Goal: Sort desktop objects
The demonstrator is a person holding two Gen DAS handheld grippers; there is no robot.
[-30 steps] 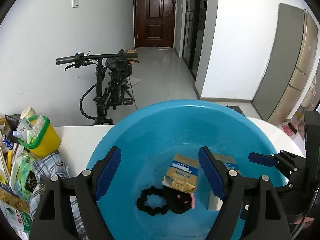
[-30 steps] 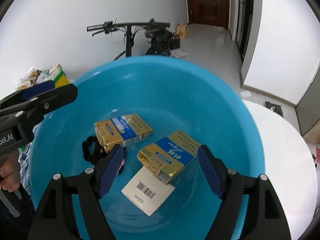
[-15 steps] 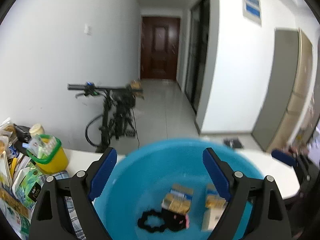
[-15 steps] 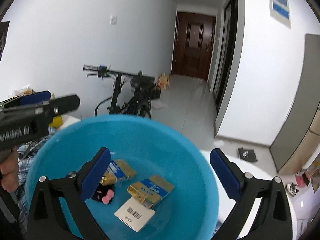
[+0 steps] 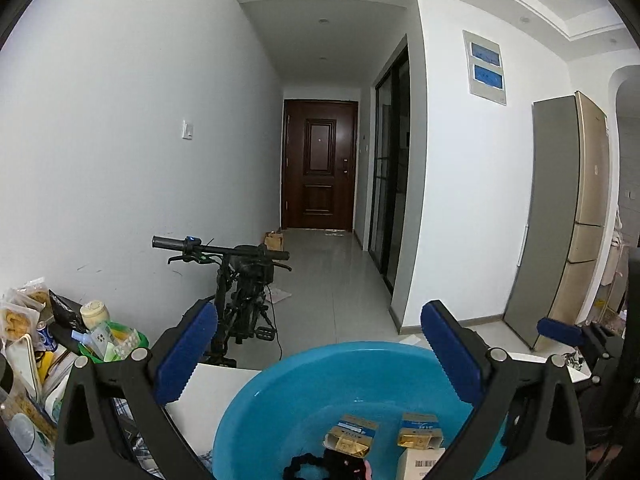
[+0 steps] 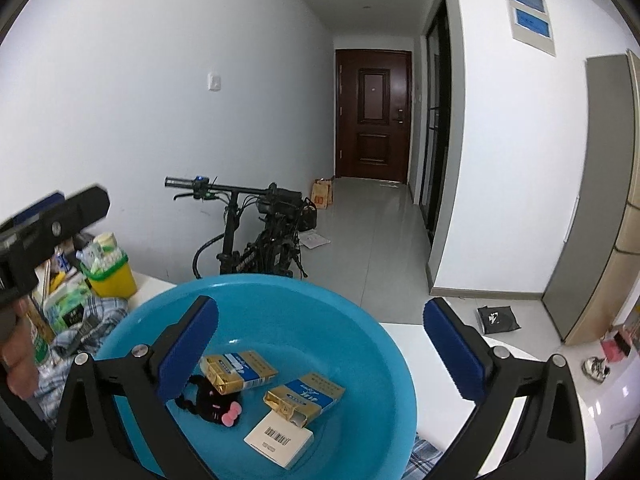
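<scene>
A blue basin stands on the white table. In it lie two gold-and-blue boxes, a white barcoded box and a black hair tie with a pink bow. The same boxes show in the left wrist view. My left gripper is open and empty, raised above the basin's near side. My right gripper is open and empty, raised above the basin. The left gripper also shows in the right wrist view.
A yellow tub with a green rim, snack packets and a plaid cloth crowd the table's left side. A bicycle stands beyond the table. A fridge is at right.
Both grippers have risen and tilted up away from the basin's inside. The basin now fills only the lower part of each view, with the hallway showing above.
</scene>
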